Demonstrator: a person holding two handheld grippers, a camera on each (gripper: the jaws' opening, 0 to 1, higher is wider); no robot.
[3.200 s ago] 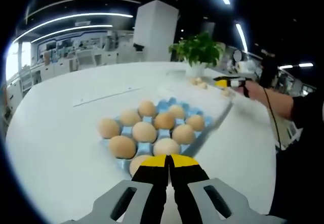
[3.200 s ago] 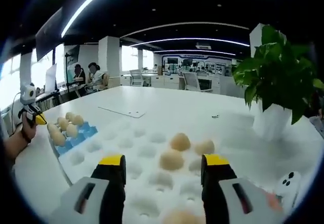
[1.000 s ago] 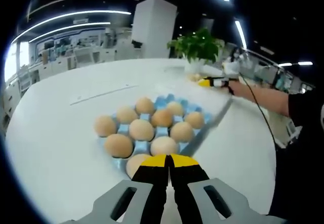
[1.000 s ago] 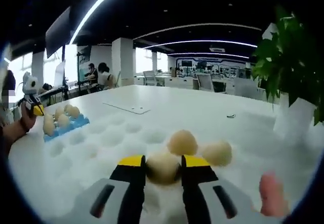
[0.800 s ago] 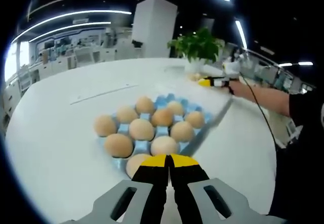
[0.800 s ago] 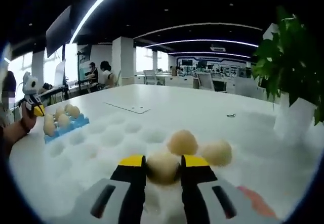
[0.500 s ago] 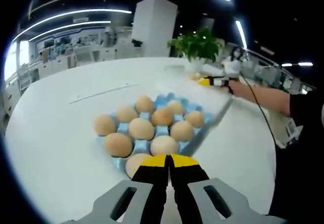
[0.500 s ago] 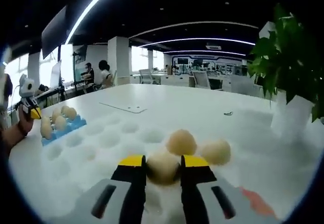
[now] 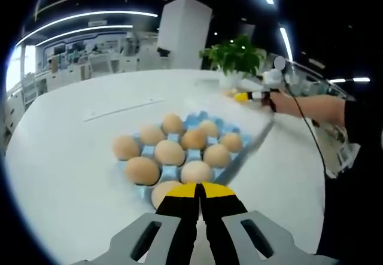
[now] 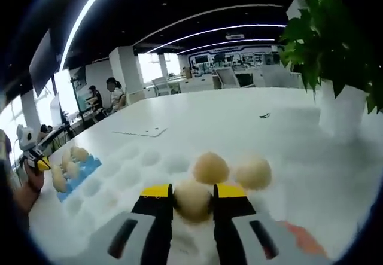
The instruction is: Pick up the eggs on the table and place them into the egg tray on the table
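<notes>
Egg (image 10: 192, 200) clamped in right gripper (image 10: 192, 204), lower centre; over-squeeze could crack it. Left gripper (image 9: 200, 200) jaws together, empty, nr blue tray (image 9: 192, 122).

No legible text, labels, brands, numbers or signs were found, distant office wall panels were too blurred to read, nothing printed was discernible on any surface

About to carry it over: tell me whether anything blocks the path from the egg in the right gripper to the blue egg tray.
Nothing visible does. The right gripper is shut on an egg; bare white table lies between it and the blue egg tray.
</notes>
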